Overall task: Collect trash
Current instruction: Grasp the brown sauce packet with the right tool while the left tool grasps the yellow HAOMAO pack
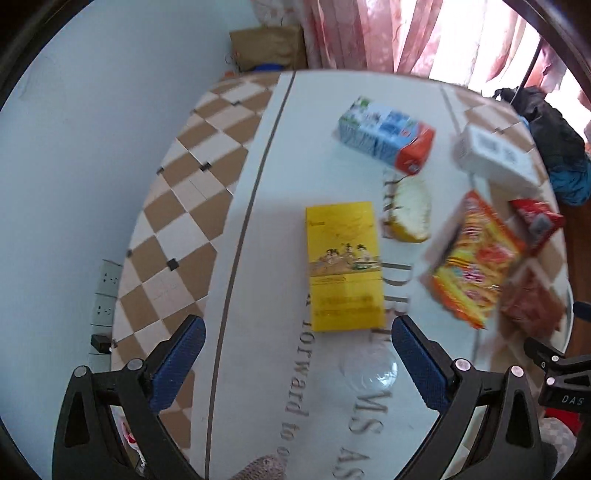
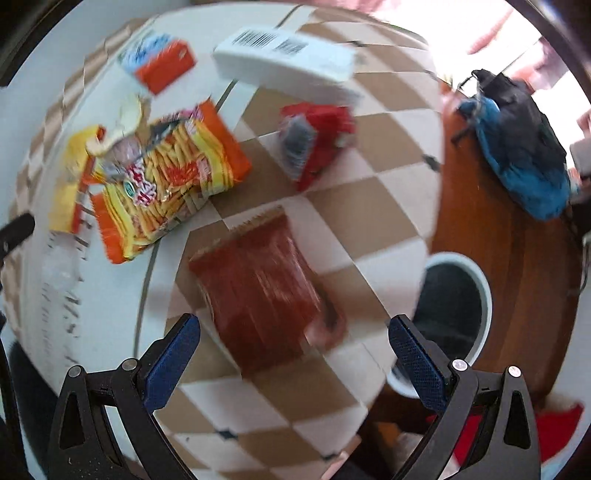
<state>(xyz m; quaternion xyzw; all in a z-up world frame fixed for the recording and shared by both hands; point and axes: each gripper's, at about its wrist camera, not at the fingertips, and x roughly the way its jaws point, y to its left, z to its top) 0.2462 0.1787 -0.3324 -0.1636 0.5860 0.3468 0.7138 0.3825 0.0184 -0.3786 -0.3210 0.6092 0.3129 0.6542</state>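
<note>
Trash lies scattered on a round table [image 1: 258, 177]. In the left wrist view a flat yellow box [image 1: 343, 266] sits just ahead of my open left gripper [image 1: 297, 334], between the lines of its fingers. Beyond it lie a fruit peel [image 1: 412, 210], a blue-and-orange carton [image 1: 386, 134], a white box [image 1: 495, 155], an orange snack bag [image 1: 474, 258], a red wrapper [image 1: 537, 223] and a dark red packet [image 1: 532, 302]. In the right wrist view my open right gripper [image 2: 293, 332] hovers over the dark red packet [image 2: 262, 291], with the orange snack bag [image 2: 166, 181], red wrapper [image 2: 317, 140] and white box [image 2: 284, 62] beyond. Both views are blurred.
A white-rimmed bin with a dark liner [image 2: 454, 306] stands on the wooden floor right of the table edge. A blue and black bag [image 2: 524, 147] lies on the floor farther back. Pink curtains [image 1: 369, 33] hang behind the table, and wall sockets [image 1: 107, 291] sit at the left.
</note>
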